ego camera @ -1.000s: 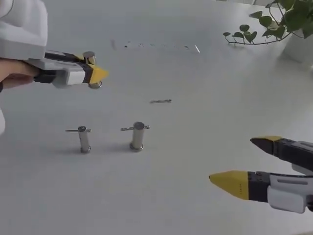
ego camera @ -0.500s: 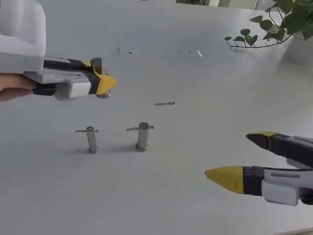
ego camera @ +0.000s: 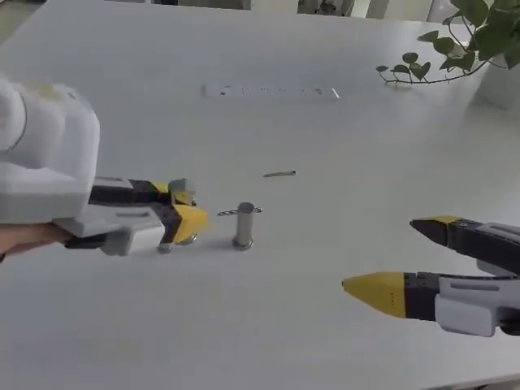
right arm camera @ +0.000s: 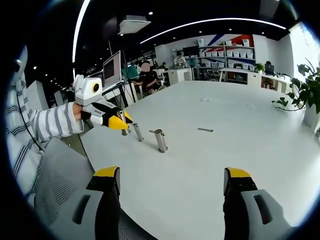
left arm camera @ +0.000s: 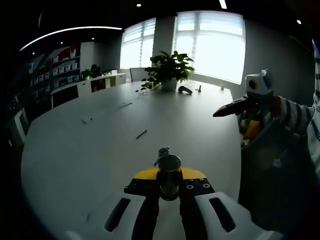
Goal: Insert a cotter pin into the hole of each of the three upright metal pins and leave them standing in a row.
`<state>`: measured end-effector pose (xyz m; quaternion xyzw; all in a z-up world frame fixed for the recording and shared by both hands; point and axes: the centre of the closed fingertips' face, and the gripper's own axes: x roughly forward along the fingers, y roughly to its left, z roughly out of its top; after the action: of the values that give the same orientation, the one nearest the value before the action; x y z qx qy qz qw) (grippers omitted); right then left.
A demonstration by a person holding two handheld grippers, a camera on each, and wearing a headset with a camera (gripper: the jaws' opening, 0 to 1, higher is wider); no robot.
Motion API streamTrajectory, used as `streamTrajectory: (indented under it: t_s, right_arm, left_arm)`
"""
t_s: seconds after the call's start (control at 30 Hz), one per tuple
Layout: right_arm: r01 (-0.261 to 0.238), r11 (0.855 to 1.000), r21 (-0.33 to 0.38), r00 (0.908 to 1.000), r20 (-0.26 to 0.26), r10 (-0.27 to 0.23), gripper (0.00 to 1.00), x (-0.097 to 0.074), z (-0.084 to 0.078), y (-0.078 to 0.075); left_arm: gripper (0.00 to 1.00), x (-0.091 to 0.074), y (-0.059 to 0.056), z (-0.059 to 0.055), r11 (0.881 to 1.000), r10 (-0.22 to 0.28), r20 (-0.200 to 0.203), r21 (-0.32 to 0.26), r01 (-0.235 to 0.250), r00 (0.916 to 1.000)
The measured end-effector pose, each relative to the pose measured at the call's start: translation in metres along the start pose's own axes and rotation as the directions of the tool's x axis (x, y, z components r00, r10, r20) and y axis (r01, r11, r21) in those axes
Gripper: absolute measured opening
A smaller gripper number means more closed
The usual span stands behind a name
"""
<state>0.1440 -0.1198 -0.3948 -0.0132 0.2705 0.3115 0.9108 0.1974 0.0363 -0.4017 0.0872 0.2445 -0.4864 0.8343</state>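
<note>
Beside the row's left end, a tight set-down
Left gripper (ego camera: 188, 221) clenches a metal pin (left arm camera: 170, 172); right gripper (ego camera: 379, 254) hangs released. Drifting toward 3 o'clock could topple the cottered pin (ego camera: 244, 225).

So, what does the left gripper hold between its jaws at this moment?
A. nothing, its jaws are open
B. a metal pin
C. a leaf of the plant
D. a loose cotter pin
B: in the left gripper view, the left gripper is closed on a metal pin whose round head stands above the jaws, while the loose cotter pin lies apart on the table.
</note>
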Motion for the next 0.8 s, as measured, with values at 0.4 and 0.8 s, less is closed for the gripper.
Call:
streamTrajectory:
  t_s: [0.4, 0.8]
  right_arm:
    - [0.002, 1.000, -0.006, 0.9998, 0.018, -0.002, 0.83, -0.002, 0.001, 0.002]
    - [-0.006, 1.000, -0.010, 0.9998, 0.021, 0.007, 0.83, 0.001, 0.002, 0.001]
  left_arm:
    - [0.10, 0.023, -0.016, -0.021, 1.000, 0.000, -0.068, -0.001, 0.000, 0.9977]
    - [0.10, 0.036, -0.017, -0.029, 0.999, 0.035, -0.093, -0.032, -0.038, 0.9950]
